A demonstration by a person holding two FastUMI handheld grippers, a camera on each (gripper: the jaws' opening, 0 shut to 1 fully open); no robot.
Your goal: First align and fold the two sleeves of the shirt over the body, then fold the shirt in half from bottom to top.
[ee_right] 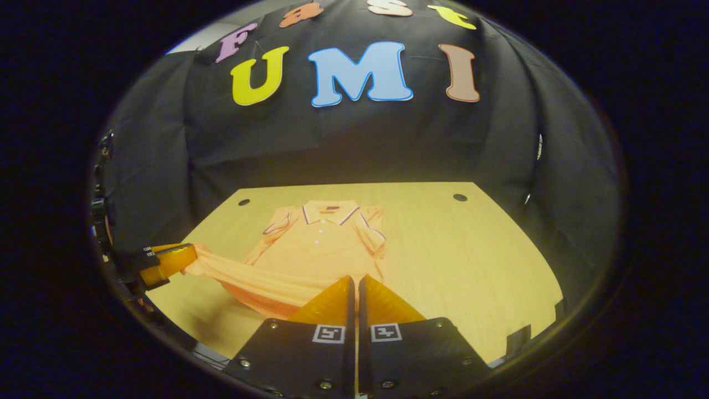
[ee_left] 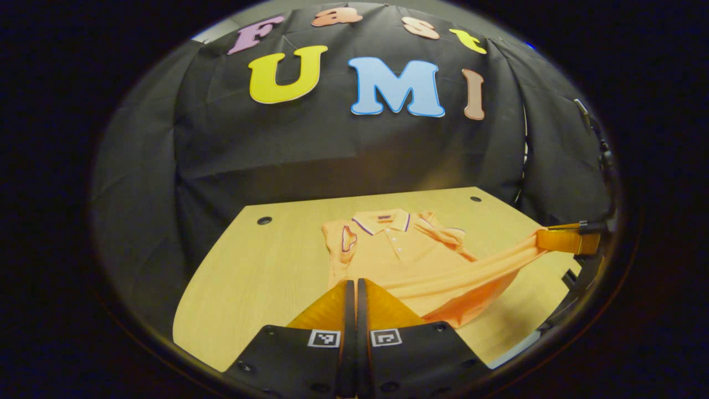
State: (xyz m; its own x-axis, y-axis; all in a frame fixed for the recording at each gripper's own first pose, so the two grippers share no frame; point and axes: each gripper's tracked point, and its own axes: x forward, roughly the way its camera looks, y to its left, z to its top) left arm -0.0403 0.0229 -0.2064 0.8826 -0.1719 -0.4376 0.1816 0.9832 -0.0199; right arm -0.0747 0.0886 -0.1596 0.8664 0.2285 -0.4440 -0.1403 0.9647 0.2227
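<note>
Orange polo shirt [ee_left: 399, 255], sleeves folded in, hem lifted, pinched by both grippers [ee_left: 352, 285] [ee_right: 354, 282].

A soft, matt knit cloth polo shirt [ee_left: 399, 249] lies on a smooth, pale wood-grain tabletop [ee_left: 266, 266] before matt cloth wall [ee_left: 277, 149].

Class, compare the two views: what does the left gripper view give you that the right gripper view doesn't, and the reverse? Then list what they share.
Left gripper view: the right gripper seen from the side, pinching one end of the lifted hem.
Right gripper view: the left gripper seen from the side, pinching the other end, plus a wide stretch of table beside the shirt.
Shared: the shirt with sleeves folded in and collar farthest away, and a shut pair of fingers at the bottom gripping the hem.
</note>
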